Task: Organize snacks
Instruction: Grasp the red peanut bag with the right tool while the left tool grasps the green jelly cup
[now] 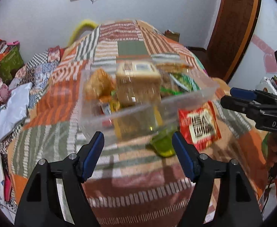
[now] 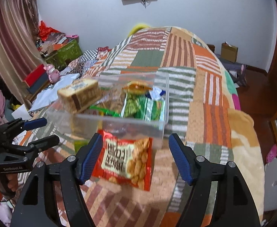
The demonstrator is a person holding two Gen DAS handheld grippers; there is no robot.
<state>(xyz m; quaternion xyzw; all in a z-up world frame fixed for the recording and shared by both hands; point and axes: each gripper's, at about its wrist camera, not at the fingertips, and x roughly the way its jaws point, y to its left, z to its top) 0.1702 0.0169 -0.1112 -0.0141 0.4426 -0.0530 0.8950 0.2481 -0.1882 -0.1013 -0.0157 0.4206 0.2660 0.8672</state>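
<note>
Both tools apart, gripping nothing: left tool, right tool. Red packet flat on bed, just before clear bin, between right pads but unpressed. Likely light, crinkly, slippery; best pinched at a sealed edge. Green packet beside it. One bin, several snacks inside, two packets outside.

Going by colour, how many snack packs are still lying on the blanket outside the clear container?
Red: 1, the red snack bag in front of the clear container.
Green: 1, the green pack beside the red one.
Total: 2 outside; the packs inside are too blurred to count.
</note>
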